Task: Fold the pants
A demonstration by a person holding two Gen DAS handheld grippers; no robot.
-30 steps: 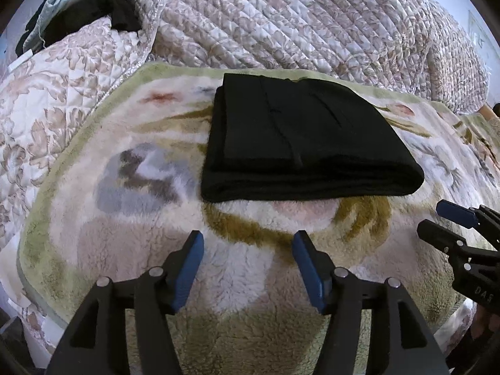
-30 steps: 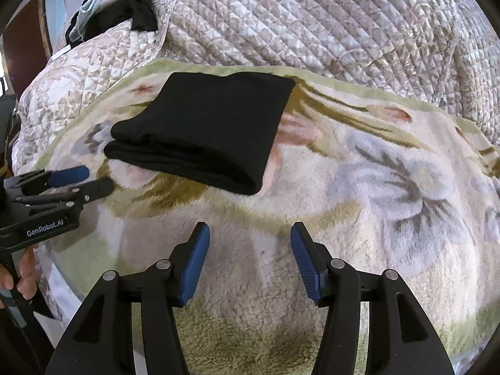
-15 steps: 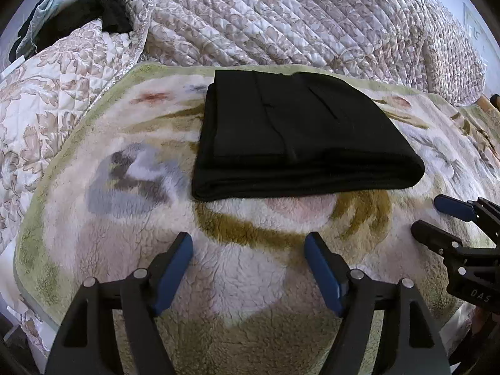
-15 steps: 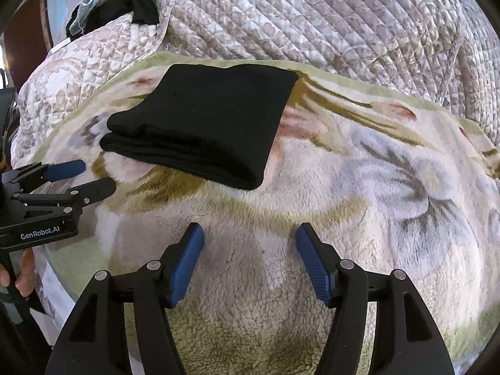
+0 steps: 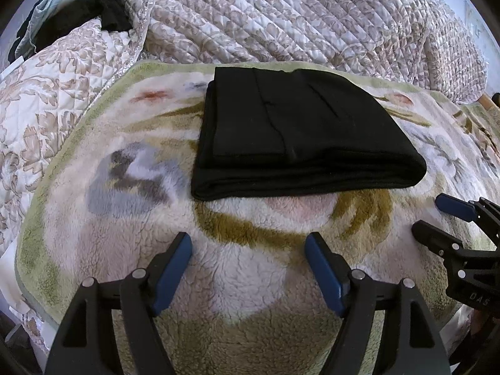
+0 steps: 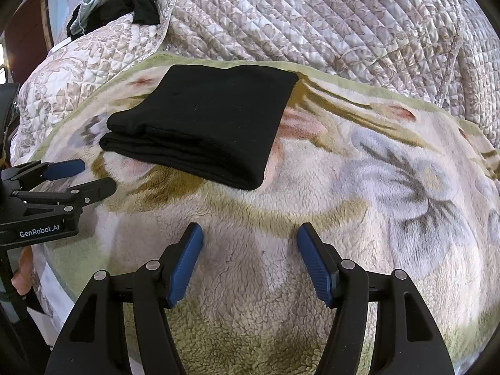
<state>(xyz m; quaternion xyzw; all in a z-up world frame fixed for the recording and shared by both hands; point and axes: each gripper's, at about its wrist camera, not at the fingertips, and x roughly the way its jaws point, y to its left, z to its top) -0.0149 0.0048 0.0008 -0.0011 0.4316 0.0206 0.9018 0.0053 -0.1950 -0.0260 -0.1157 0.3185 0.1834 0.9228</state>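
Observation:
The black pants (image 5: 300,134) lie folded in a thick flat rectangle on a fleece floral blanket (image 5: 140,225); they also show in the right wrist view (image 6: 206,125). My left gripper (image 5: 248,243) is open and empty, hovering over the blanket short of the pants' near edge. My right gripper (image 6: 250,234) is open and empty, near the folded bundle's right corner. Each gripper shows in the other's view: the right one at the right edge (image 5: 434,215), the left one at the left edge (image 6: 93,176).
A quilted floral bedspread (image 5: 312,15) rises behind the blanket. A pile of dark and pale clothes (image 5: 78,9) lies at the far left corner. The blanket's near edge drops off at the lower left (image 5: 22,281).
Both grippers have opened slightly wider and drawn back a little from the pants. The folded pants have not moved.

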